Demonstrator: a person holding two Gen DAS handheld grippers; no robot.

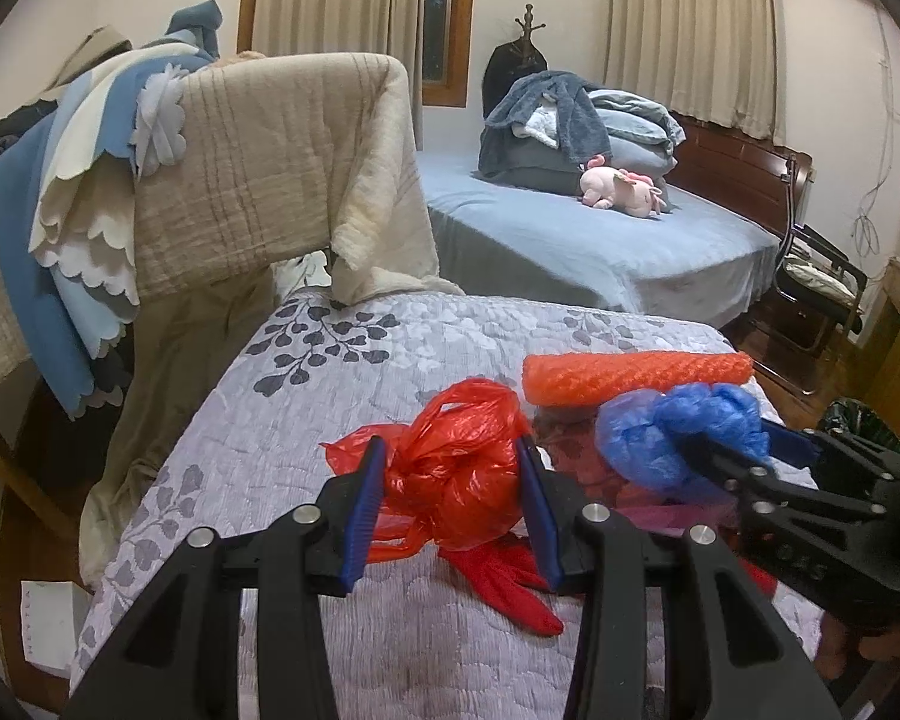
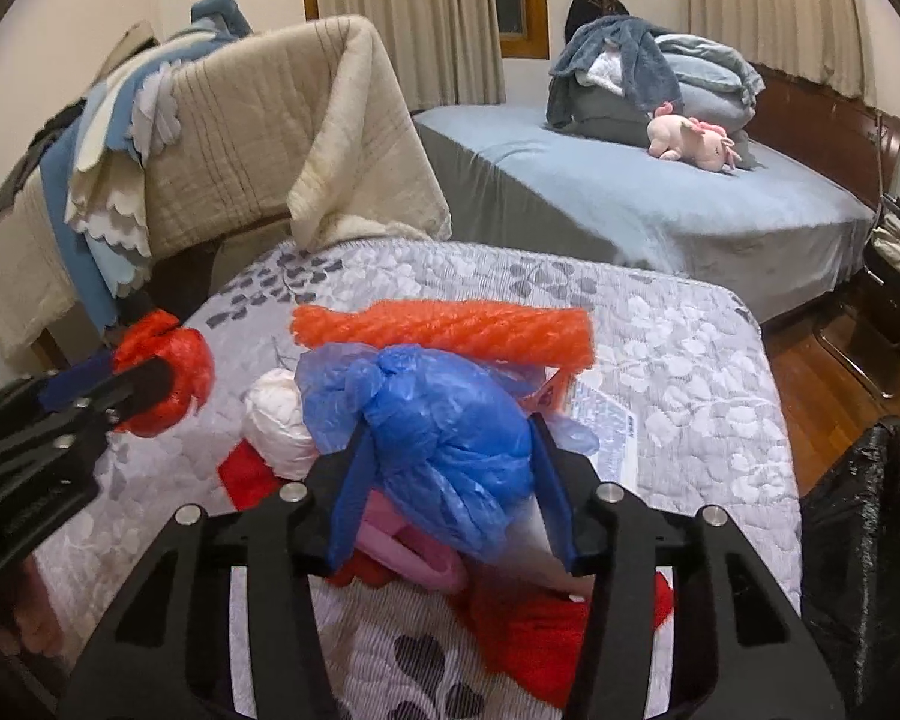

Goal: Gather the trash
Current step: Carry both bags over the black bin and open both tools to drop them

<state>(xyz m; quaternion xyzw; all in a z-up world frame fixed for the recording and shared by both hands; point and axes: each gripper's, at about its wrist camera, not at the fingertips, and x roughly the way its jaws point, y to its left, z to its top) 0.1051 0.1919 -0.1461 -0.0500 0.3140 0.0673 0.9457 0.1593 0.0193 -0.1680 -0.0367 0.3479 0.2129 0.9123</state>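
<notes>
My left gripper (image 1: 450,480) is shut on a crumpled red plastic bag (image 1: 456,468) above the floral quilt; it shows at the left of the right wrist view (image 2: 162,381). My right gripper (image 2: 450,474) is shut on a knotted blue plastic bag (image 2: 444,438), also seen in the left wrist view (image 1: 678,432). An orange bubble-wrap roll (image 2: 450,330) lies behind both bags. A white wad (image 2: 282,420), a pink item (image 2: 402,546), a red cloth (image 2: 540,624) and a printed paper (image 2: 606,426) lie on the quilt.
A black trash bag (image 2: 864,540) stands at the right past the quilt's edge. A chair draped with blankets (image 1: 240,180) stands at the back left. A blue bed (image 1: 600,240) with bedding and a pink plush toy (image 1: 624,186) is behind.
</notes>
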